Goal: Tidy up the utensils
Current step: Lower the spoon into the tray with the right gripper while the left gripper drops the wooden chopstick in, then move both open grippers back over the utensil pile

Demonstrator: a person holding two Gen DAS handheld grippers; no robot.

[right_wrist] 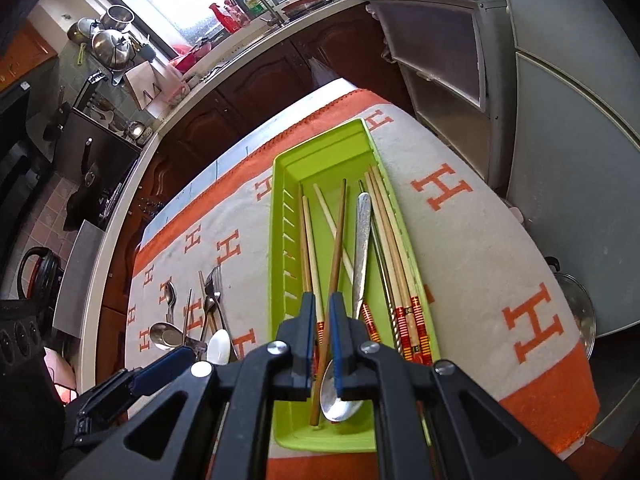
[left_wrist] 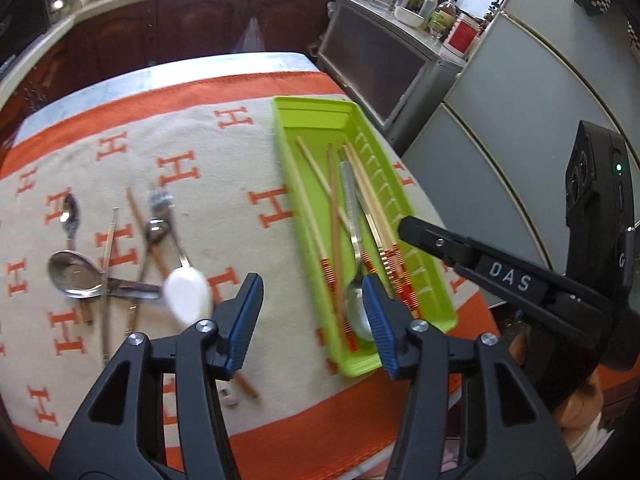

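The green tray (right_wrist: 282,184) lies lengthwise on the worktop's orange-and-cream cloth (right_wrist: 472,248). Inside it lie several chopsticks (right_wrist: 396,256), some with red-banded ends, and a metal spoon (right_wrist: 362,240) whose bowl sits at the near end.

The right gripper (right_wrist: 321,344) hangs over the tray's near end with its jaws drawn narrow, almost together. A brown chopstick (right_wrist: 340,240) appears in the slit between them, lying in the tray below; whether the pads touch it cannot be told. The spoon's bowl lies just under and to the right of these jaws.

The left gripper (left_wrist: 310,320) hovers over the cloth beside the tray's near left edge, jaws parted to a middling width with nothing between them. The remaining loose utensils (left_wrist: 120,256) lie on the cloth to the left of these jaws: a white spoon (left_wrist: 188,294) nearest, just beside the left finger, then a large metal spoon (left_wrist: 76,274), a fork (left_wrist: 162,204), a small spoon (left_wrist: 70,212) and more chopsticks, overlapping in a heap.
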